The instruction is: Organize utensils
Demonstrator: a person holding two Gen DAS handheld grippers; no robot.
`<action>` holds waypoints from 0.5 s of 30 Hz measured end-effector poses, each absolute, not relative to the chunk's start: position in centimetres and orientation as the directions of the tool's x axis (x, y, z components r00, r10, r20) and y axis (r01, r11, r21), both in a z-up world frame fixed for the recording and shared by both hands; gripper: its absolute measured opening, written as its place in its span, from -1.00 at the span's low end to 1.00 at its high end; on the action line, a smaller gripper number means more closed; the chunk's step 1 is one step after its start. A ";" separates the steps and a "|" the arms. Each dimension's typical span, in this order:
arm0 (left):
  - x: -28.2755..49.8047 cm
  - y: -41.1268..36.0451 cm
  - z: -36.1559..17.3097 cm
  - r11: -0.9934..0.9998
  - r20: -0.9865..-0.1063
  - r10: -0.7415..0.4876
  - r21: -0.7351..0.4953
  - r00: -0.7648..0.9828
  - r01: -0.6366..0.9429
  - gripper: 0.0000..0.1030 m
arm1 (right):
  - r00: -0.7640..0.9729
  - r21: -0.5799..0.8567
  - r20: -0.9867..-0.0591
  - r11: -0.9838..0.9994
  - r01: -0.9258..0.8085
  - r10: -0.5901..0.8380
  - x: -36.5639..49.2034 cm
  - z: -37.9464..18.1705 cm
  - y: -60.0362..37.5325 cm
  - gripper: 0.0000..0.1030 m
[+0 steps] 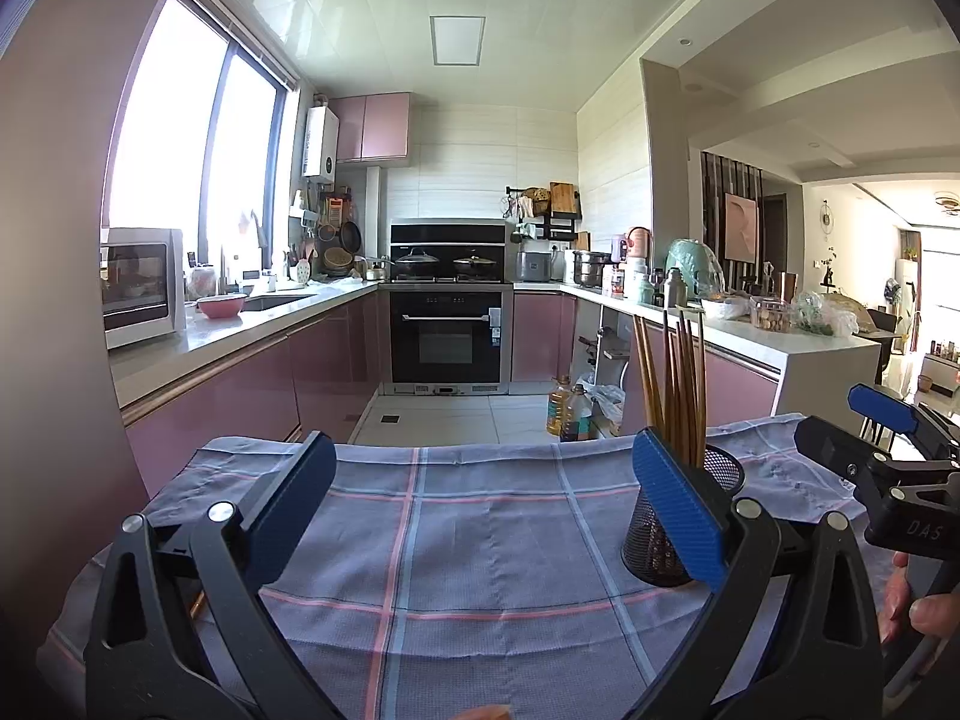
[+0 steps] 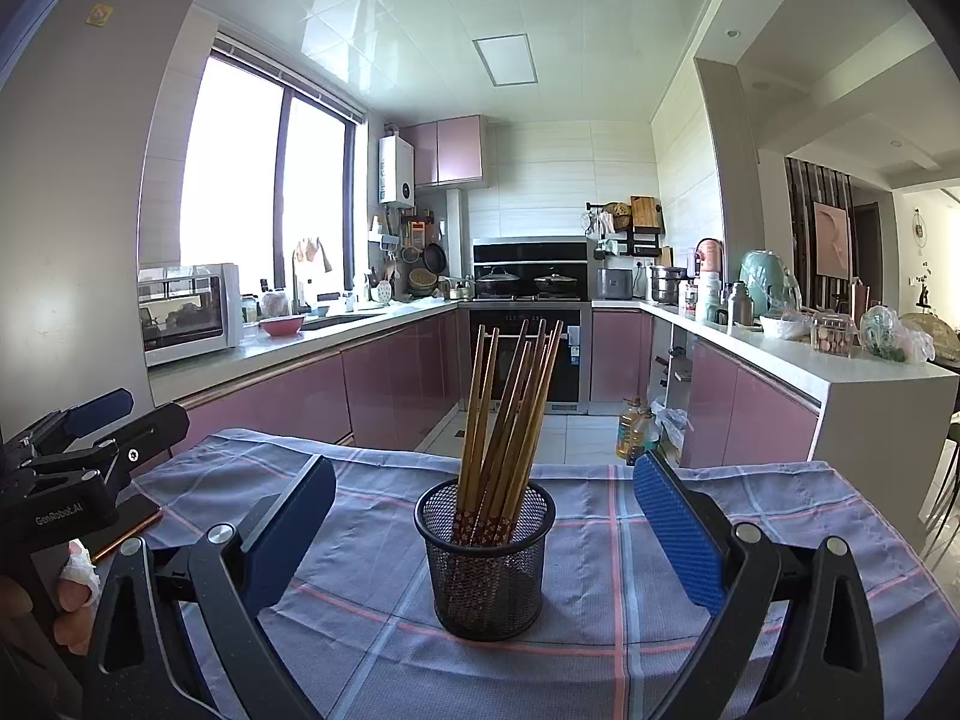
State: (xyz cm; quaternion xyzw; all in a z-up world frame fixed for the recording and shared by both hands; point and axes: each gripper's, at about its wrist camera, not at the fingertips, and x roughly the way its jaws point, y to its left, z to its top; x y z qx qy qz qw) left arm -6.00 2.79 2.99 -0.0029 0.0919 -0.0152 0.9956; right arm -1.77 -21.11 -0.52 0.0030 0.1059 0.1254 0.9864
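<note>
A black mesh holder (image 2: 486, 564) stands upright on the blue checked cloth (image 2: 606, 576), with several brown chopsticks (image 2: 510, 402) leaning in it. My right gripper (image 2: 485, 471) is open; the holder stands centred between its blue pads, touching neither. In the left wrist view the same holder (image 1: 654, 546) is partly hidden behind the right-hand pad of my left gripper (image 1: 486, 504), which is open over bare cloth (image 1: 480, 546) with nothing between its fingers. The chopsticks (image 1: 681, 384) rise above that pad. Each gripper shows at the edge of the other's view: right gripper (image 1: 858, 429), left gripper (image 2: 129, 414).
A flat dark device with a copper edge (image 2: 129, 519) lies on the cloth under the left gripper. The table's far edge drops to a tiled floor with oil bottles (image 2: 636, 429). Pink kitchen cabinets and worktops run along both sides. A hand (image 2: 72, 594) holds the left gripper.
</note>
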 end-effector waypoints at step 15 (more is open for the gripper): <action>-6.3 2.8 3.0 1.000 -0.184 -0.030 -0.007 0.982 0.029 0.89 | 0.947 0.035 -0.207 0.969 -0.246 0.248 -1.8 -0.5 -21.0 0.87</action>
